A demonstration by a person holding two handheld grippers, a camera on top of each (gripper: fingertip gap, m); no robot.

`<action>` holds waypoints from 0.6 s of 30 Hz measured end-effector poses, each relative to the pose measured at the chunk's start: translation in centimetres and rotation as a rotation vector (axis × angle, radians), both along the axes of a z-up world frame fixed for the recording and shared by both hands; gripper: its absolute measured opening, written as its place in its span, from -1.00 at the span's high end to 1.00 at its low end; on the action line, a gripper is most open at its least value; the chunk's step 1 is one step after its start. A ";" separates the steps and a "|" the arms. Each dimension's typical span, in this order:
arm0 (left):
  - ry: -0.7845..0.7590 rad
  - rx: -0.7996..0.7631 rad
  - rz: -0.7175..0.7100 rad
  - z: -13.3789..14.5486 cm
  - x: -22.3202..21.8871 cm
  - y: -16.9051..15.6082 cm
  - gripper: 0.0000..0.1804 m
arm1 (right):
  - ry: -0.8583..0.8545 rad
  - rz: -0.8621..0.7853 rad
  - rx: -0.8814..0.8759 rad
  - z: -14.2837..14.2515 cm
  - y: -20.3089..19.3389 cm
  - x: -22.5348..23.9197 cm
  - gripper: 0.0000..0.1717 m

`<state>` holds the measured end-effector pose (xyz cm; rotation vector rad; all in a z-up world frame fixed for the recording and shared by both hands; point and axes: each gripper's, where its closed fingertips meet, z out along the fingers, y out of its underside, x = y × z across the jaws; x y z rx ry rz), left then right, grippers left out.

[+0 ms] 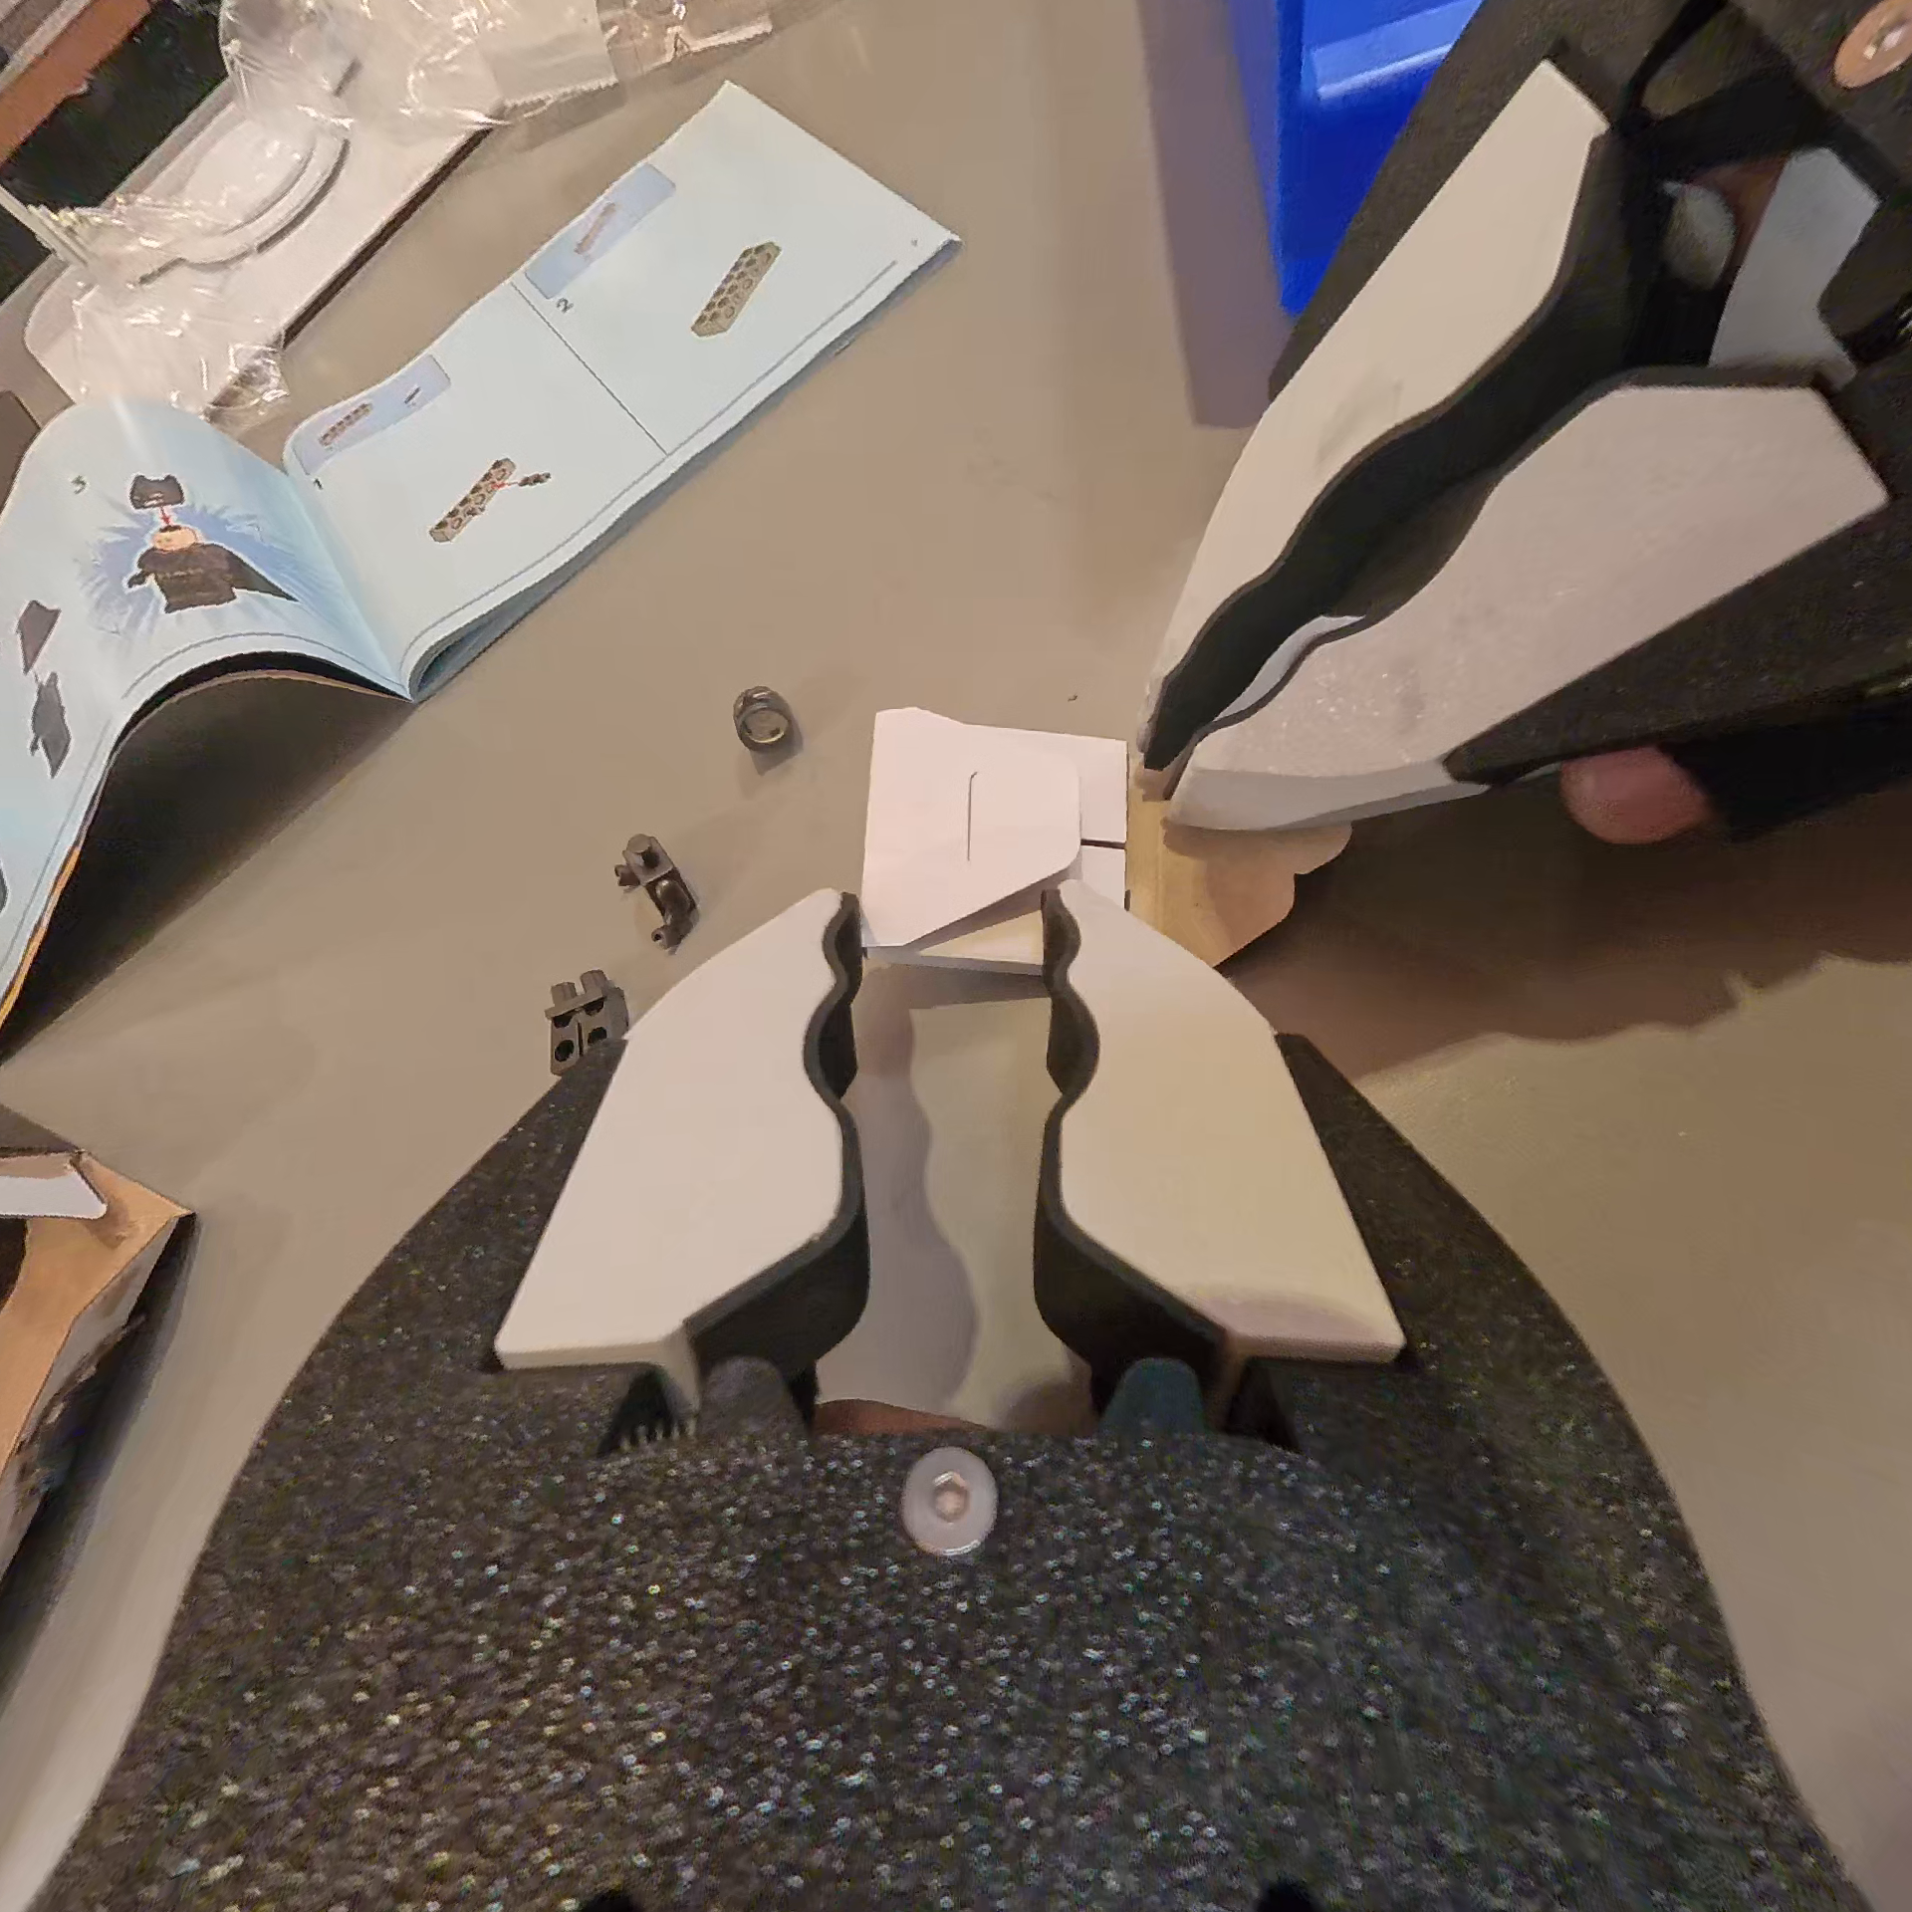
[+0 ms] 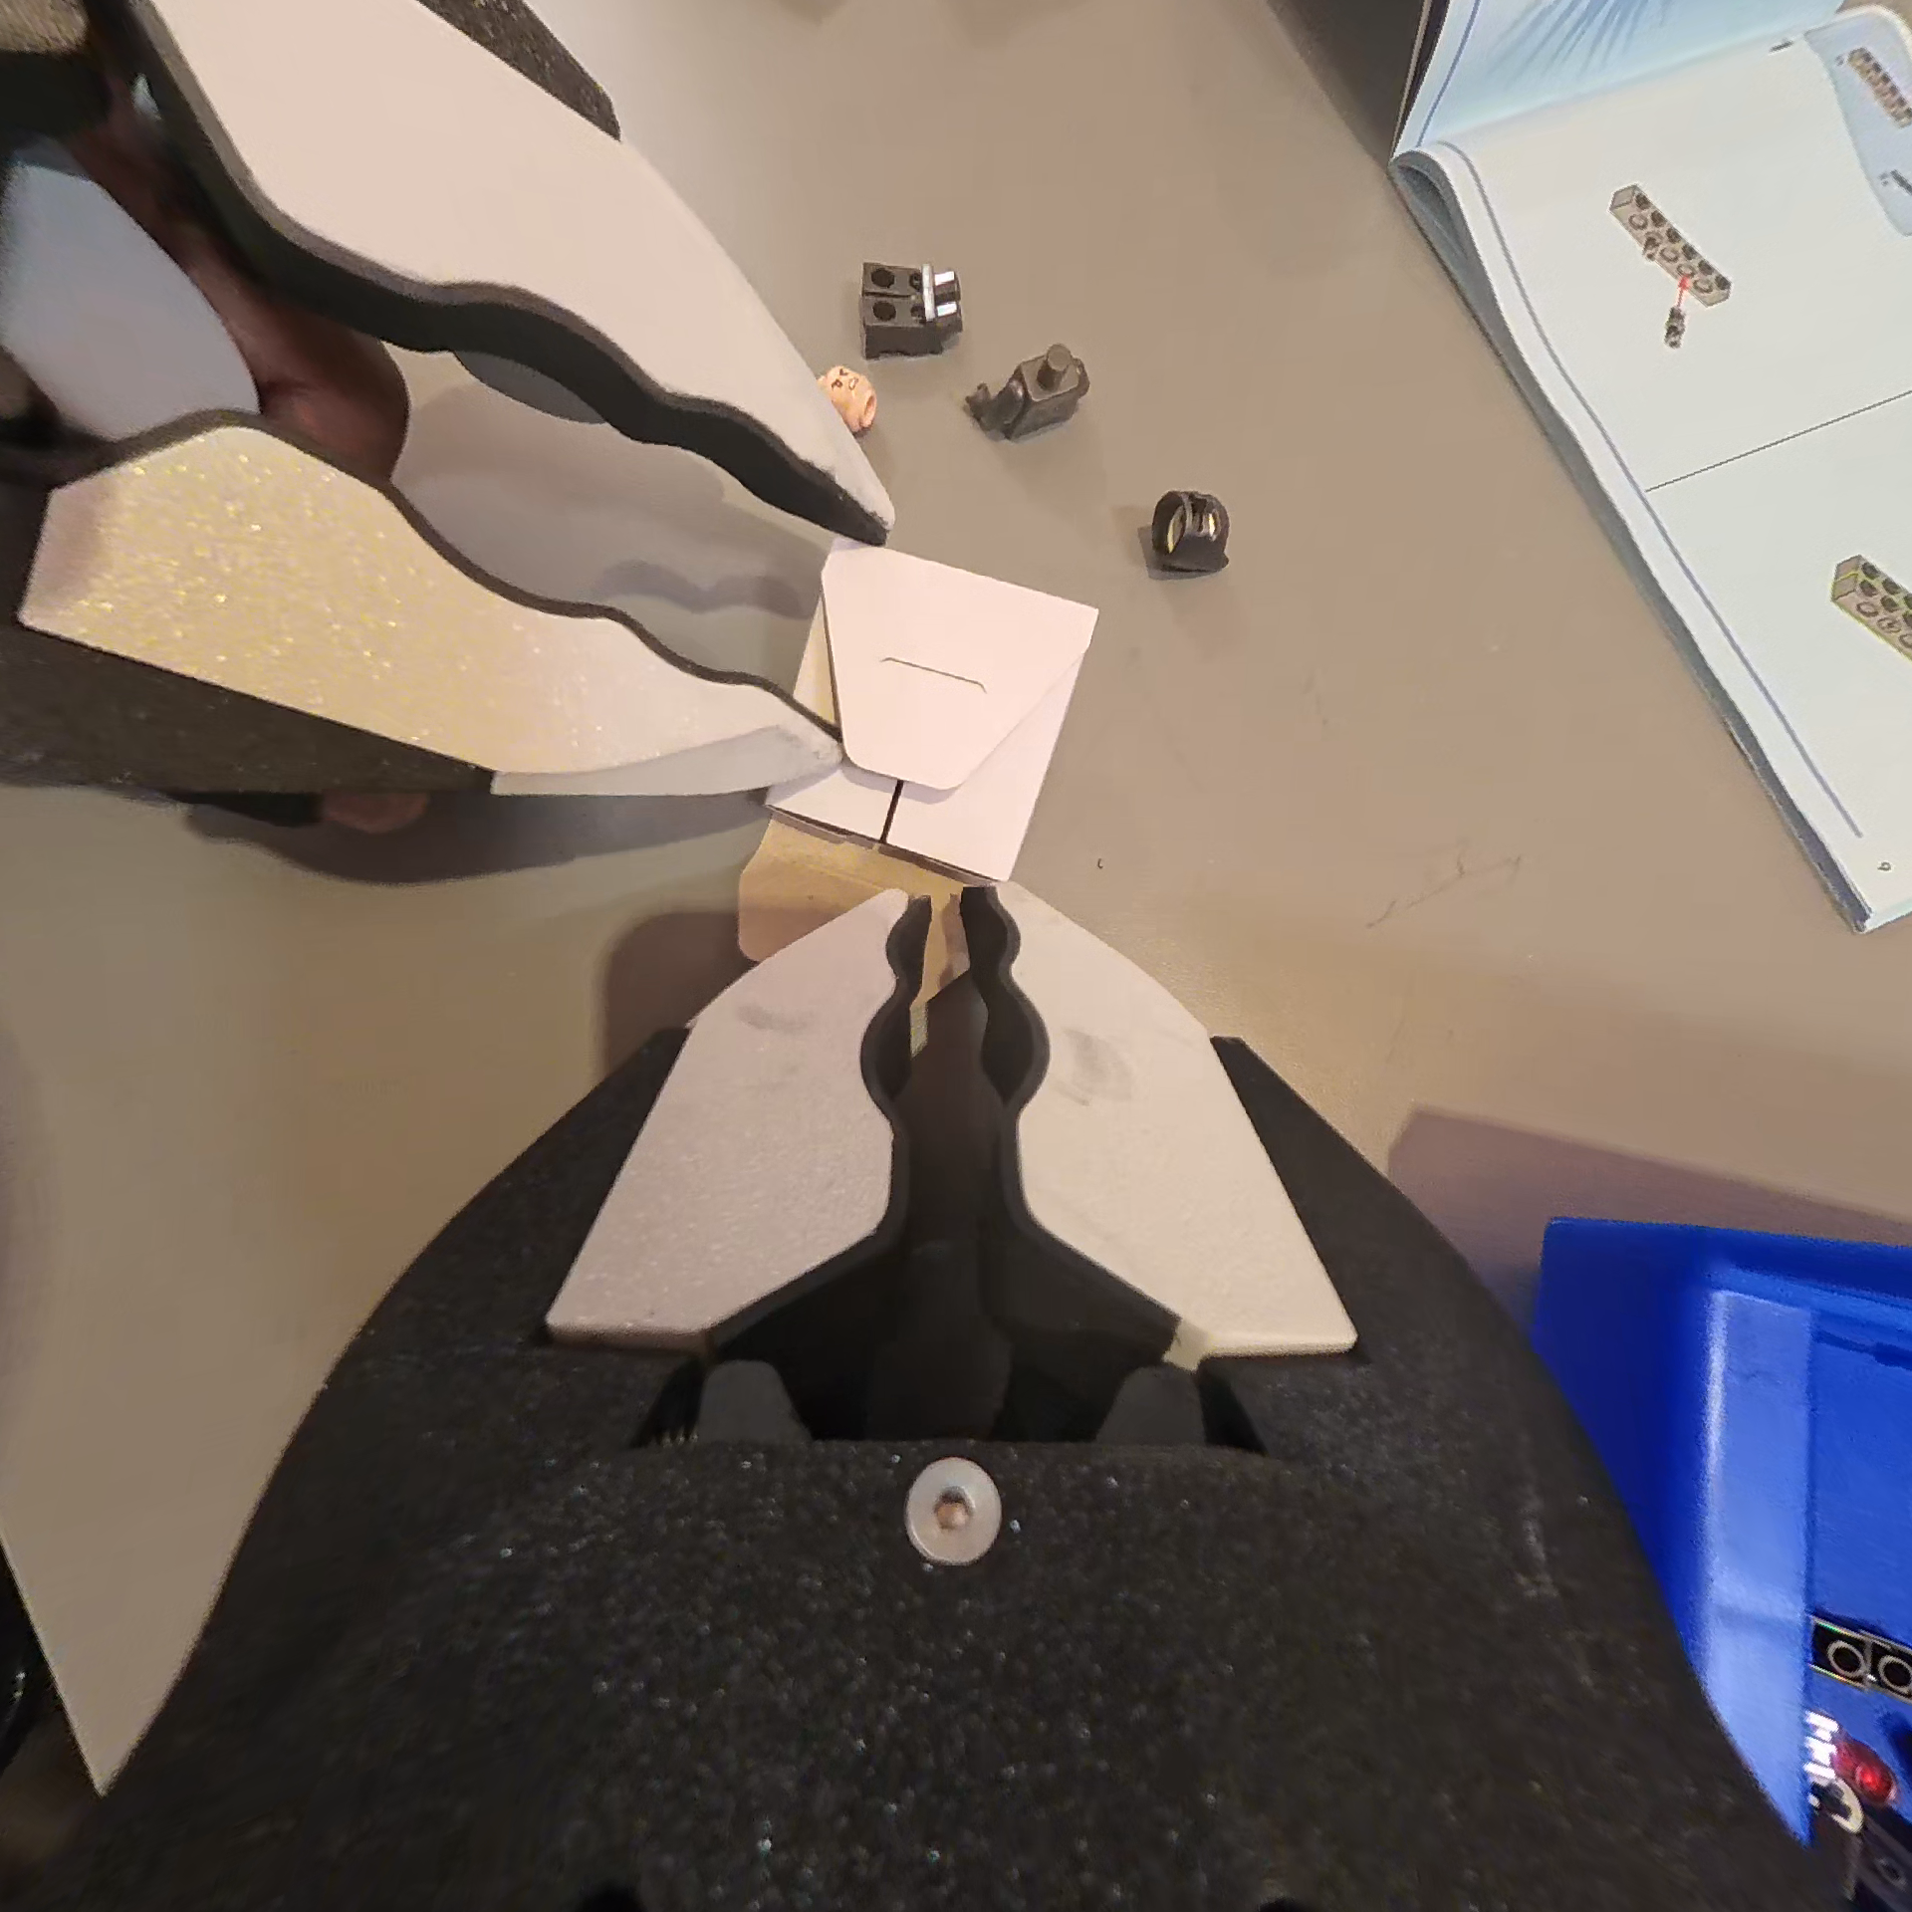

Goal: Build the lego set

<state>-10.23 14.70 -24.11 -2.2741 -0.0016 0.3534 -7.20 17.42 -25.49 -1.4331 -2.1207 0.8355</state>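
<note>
I saw the small white cardboard box (image 1: 973,817) lying on the grey desk (image 1: 1035,435) between my two grippers, its folded end flaps turned up toward both cameras. From what I could see, its tan inner flap (image 2: 817,879) stuck out toward my right gripper (image 2: 939,910). I could not tell the box's long axis from either view.

My right gripper was clenched on a tan cardboard flap of that box; the right wrist view showed the thin card standing edge-on in the narrow slot between the black pads (image 2: 988,931). My left gripper (image 1: 952,921) was released, its jaws set either side of the near white edge of the box; I could not tell whether the pads (image 1: 840,952) pressed on it.

The left wrist view showed the right gripper's tips down at the box's far corner, a fingertip of the person's hand (image 1: 1624,797) beneath it, and clear plastic wrapping (image 1: 259,135) at the far edge. Only the right wrist view showed a small tan toy head (image 2: 850,385) and the blue plastic bin (image 2: 1738,1449)'s interior. Both showed the open pale-blue instruction booklet (image 1: 497,445) and three dark toy pieces: a leg piece (image 1: 585,1019), a torso piece (image 1: 657,879) and a ring-like cap (image 1: 766,716).
</note>
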 end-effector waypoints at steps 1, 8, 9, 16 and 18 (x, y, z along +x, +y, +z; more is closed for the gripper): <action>0.000 0.000 -0.001 0.0 0.0 0.0 0.63 | 0.002 0.001 0.004 0.0 0.0 0.0 0.90; 0.054 -0.008 -0.013 0.2 0.0 -0.1 0.59 | 0.007 0.010 0.013 0.1 0.0 -0.1 0.91; 0.066 -0.007 -0.018 0.3 -0.2 -0.1 0.57 | 0.003 0.012 0.014 0.0 0.0 -0.1 0.92; 0.070 0.023 -0.075 1.6 -1.1 -0.1 0.51 | -0.016 0.028 -0.003 -0.2 -0.1 0.0 0.93; 0.067 0.016 -0.118 1.7 -0.9 0.1 0.51 | -0.021 0.029 -0.010 -0.2 -0.1 0.0 0.93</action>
